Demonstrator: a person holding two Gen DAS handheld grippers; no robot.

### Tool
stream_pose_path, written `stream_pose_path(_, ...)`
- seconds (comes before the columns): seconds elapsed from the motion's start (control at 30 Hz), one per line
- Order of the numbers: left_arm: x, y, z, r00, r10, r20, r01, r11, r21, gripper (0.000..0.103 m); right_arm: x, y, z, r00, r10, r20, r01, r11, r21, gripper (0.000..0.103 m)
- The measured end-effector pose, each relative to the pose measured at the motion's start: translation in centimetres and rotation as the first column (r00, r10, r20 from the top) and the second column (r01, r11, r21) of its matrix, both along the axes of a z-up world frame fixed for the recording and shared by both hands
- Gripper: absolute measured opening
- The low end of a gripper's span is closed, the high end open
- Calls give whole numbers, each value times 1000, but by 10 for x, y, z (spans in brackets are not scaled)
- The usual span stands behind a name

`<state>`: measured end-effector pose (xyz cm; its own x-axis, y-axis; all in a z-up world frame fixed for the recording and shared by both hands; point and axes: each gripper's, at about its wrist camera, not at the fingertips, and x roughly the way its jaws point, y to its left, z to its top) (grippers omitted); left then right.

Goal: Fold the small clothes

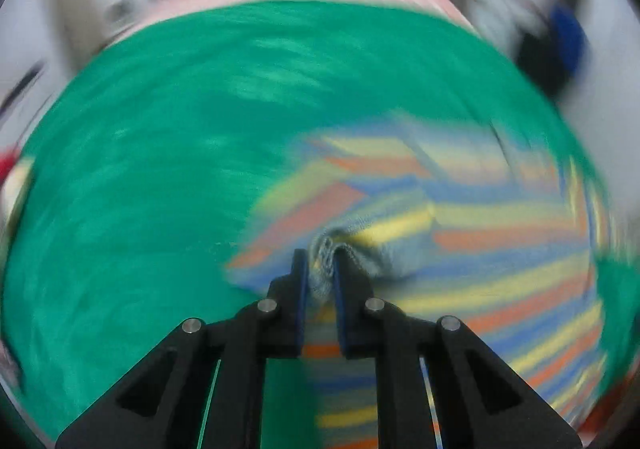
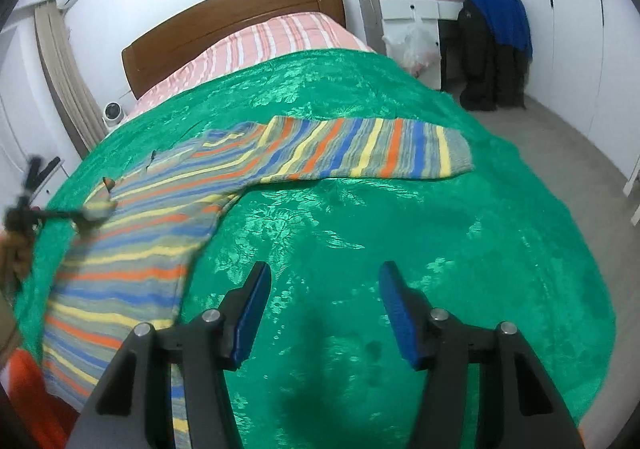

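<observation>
A knitted sweater [image 2: 224,177] with orange, blue, yellow and grey stripes lies on a shiny green bedspread [image 2: 360,249] with a woven flower pattern; one sleeve stretches flat toward the right. The left gripper [image 1: 321,269] pinches a bunched fold of the sweater's ribbed grey edge between its blue pads. The right gripper [image 2: 325,303] hangs over bare bedspread, jaws partly apart and empty.
</observation>
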<state>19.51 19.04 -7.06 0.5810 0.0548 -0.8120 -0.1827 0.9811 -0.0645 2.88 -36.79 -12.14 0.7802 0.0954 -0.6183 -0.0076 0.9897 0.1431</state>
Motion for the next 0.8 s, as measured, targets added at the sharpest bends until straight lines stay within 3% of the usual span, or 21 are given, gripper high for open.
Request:
stream_pose_path(0.07,-13,57,8,981,192,29,-191,981,-22,11,1,1,-6,1000,-5,0,5,1000,13,56)
stream_pose_path(0.13,-28,113,0,930,368,-3,-368,930,-23,10,4,3,-13,1000,-9,-11,9,1000,22,56)
stream_pose_path(0.2,-37,145,-15,890,454,-43,-455,890,-14,9,5,3,-20,1000,-6,-30,7,1000,20,56)
stream_pose_path(0.37,-42,160,-57,871,476,-119,-476,879,28,9,9,9,-32,998,0,-62,-1,1000,-3,56)
stream_pose_path(0.47,-41,168,-76,855,500,-140,-504,864,5,9,10,8,-36,997,-2,-72,1,1000,-6,57)
stream_pose_path(0.57,-43,172,-84,840,521,-148,-532,846,-42,9,11,10,-39,997,-3,-78,1,1000,-22,57)
stream_pose_path(0.8,-47,184,-81,841,521,-145,-537,835,-118,11,12,10,-42,997,-4,-77,2,1000,-24,57)
